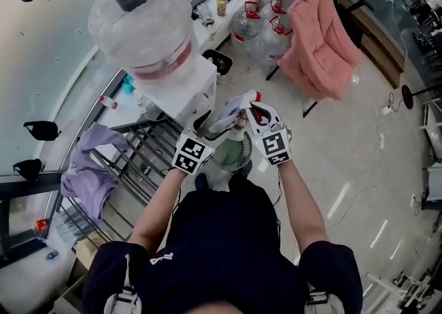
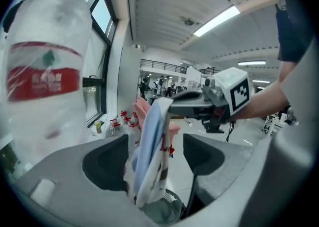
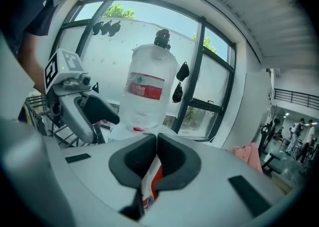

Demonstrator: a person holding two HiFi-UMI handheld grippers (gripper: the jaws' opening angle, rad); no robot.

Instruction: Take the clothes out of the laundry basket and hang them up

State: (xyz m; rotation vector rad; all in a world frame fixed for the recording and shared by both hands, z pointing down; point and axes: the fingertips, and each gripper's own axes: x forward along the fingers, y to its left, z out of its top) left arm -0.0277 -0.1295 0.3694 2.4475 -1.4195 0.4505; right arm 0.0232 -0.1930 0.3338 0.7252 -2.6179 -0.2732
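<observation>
A light blue and white cloth with red marks (image 1: 232, 108) hangs above the round green laundry basket (image 1: 235, 157), in front of me. My right gripper (image 1: 250, 110) is shut on its top edge; in the right gripper view the fabric (image 3: 149, 181) is pinched between the closed pads. My left gripper (image 1: 207, 128) sits just left of the cloth with its jaws wide apart. In the left gripper view the cloth (image 2: 149, 141) hangs down in the gap, neither pad pressing on it, and the basket (image 2: 167, 212) shows below.
A water dispenser with a big bottle (image 1: 148, 23) stands close ahead on the left. A drying rack (image 1: 141, 161) at the left holds a purple garment (image 1: 93, 168). A pink garment (image 1: 318, 40) hangs over a stand at the far right, with water jugs (image 1: 266, 19) beside it.
</observation>
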